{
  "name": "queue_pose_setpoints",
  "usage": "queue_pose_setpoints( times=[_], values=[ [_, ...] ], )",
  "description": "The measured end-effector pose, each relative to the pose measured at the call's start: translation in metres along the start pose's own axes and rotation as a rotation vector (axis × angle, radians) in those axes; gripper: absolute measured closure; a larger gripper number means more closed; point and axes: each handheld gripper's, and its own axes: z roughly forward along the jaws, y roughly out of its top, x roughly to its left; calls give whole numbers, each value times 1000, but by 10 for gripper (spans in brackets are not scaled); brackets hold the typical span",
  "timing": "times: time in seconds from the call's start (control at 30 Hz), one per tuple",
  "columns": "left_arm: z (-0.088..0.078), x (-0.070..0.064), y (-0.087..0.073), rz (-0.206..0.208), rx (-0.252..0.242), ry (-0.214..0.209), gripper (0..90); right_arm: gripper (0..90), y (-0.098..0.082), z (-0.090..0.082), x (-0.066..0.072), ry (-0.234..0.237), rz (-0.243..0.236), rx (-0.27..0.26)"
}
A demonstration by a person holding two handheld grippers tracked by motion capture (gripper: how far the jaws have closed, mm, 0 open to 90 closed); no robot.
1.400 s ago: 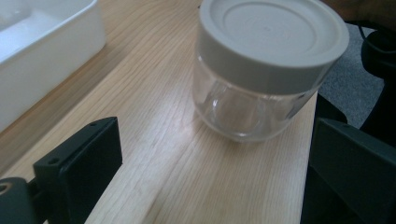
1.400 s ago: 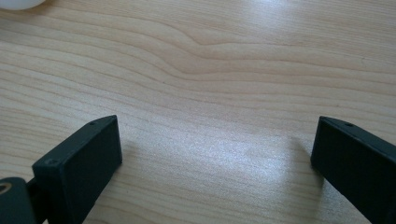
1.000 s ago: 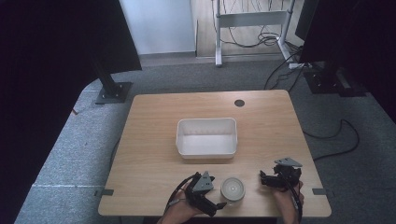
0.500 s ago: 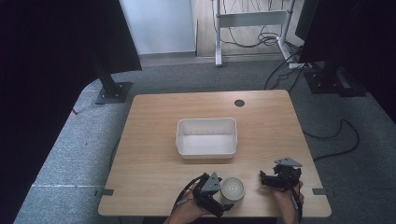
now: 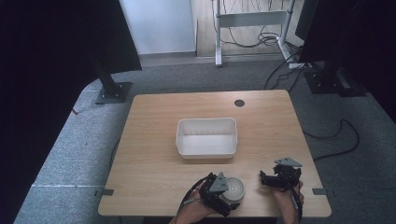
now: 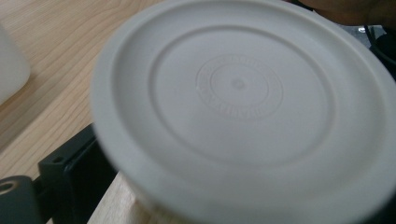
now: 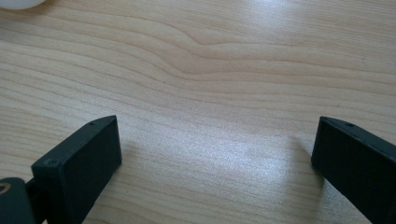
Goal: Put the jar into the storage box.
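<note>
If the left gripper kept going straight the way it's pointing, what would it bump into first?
Most likely the round white container. The left gripper view shows its lid right in front of the left gripper, very close, with one black jaw beside it. Whether they already touch, I cannot tell.

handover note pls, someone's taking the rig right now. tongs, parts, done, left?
Left tongs: at the near table edge, around the round white lid. In the left gripper view one jaw sits against the lid's rim; the other side is hidden, so a firm grip can't be confirmed.
Right tongs: open, empty, jaws wide apart over bare table, to the right of the lid.
White bin: mid-table, looks empty.
Done: left tongs are on the lid.
Left: probably lift the lid and put it in the bin; check the grip first.
</note>
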Motion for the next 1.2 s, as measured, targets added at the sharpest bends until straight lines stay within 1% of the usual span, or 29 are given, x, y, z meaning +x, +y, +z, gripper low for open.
queue_pose_setpoints(
  times=[0.13, 0.17, 0.23, 0.33, 0.4, 0.47, 0.57, 0.67, 0.77, 0.87, 1.2],
  values=[
    [5, -1, 2, 10, 7, 4, 62, 10, 0, 0, 0, 0, 0, 0],
    [7, -2, 2, 19, 8, 4, 91, 10, 0, 0, 0, 0, 0, 1],
    [7, -4, 2, 27, 10, 16, 100, 9, 0, 0, 0, 0, -1, 1],
    [7, -4, 3, 28, 17, 19, 102, 9, 0, 0, 0, 1, -1, 1],
    [7, -6, 4, 39, 22, 36, 103, 8, 0, 0, 0, 1, -1, 1],
    [7, -6, 4, 42, 22, 41, 103, 9, 0, 0, 0, 2, -2, 1],
    [7, -6, 5, 40, 23, 43, 103, 9, 0, 0, 0, 2, -2, 1],
    [5, -2, 5, 18, 19, 48, 103, 9, 0, 0, 0, 3, -3, 1],
    [3, 0, 6, 8, 18, 52, 103, 9, 0, 0, 0, 4, -4, 1],
    [-1, 5, 7, -8, 10, 67, 103, 9, 0, 0, 0, 5, -5, 0],
    [-12, 14, 12, -7, -1, 97, 103, 9, 0, 0, 0, 6, -5, 0]
  ],
)
